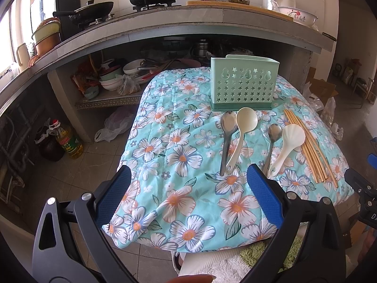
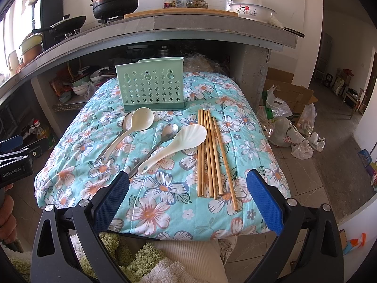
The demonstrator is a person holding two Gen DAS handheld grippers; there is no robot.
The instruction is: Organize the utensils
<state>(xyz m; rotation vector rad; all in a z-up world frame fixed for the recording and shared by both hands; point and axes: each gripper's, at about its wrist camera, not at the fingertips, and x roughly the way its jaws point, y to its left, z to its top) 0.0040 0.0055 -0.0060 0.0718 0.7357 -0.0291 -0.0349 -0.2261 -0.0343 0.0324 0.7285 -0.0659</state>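
**Nothing picked up yet: utensils laid out before the holder**

We hold the left gripper and the right gripper spread wide and empty, both above the near edge of the floral cloth. We judge the task at its start. Ahead lie the chopsticks, a shell-shaped scoop, two metal spoons, one partly hidden, and a cream ladle, all flat on the cloth. The green holder stands upright just behind them. Next we must close on one handle and lift it in. Beyond is a concrete counter with pots.
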